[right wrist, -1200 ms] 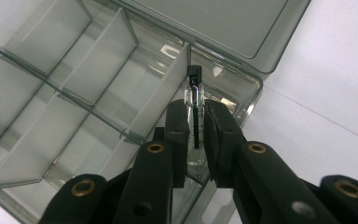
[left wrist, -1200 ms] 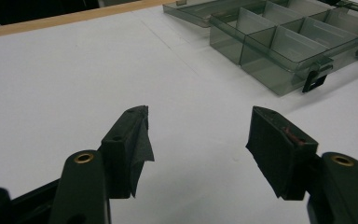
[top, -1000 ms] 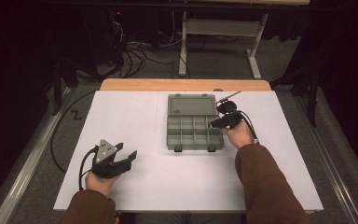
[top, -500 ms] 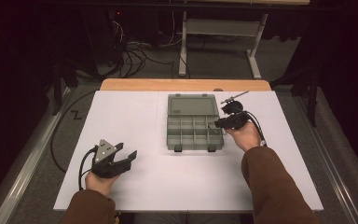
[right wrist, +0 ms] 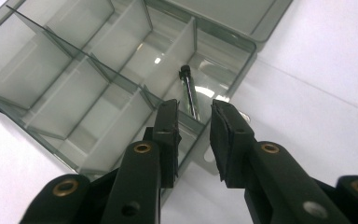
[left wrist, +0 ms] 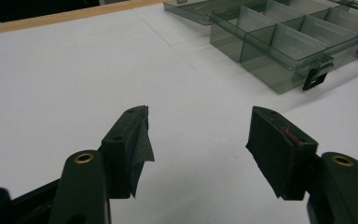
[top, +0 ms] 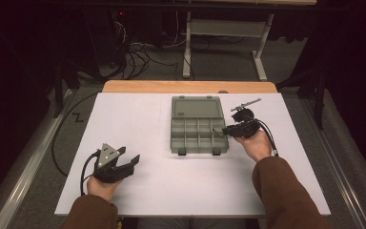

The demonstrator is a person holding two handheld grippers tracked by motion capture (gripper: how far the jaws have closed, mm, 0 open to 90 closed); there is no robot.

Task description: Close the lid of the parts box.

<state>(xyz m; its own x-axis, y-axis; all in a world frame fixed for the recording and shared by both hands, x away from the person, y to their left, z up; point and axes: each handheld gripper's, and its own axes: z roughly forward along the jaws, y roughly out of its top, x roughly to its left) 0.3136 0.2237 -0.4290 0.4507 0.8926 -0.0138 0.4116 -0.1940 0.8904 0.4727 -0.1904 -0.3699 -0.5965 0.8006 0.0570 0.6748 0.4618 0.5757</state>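
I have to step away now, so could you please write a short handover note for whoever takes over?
Right gripper: jaws just been opening, nothing pinched, at the organizer box, right edge.
Left gripper: open, holding nothing, resting on the white table, apart from the box.
Box lies open, lid flat behind. A thin dark-tipped rod lies in the compartment ahead of the right jaws.
Done: rod seems placed.
Left: probably withdraw, close the lid.

The white tabletop [top: 171,186] carries an open grey compartment box [top: 198,126], set toward its far edge.
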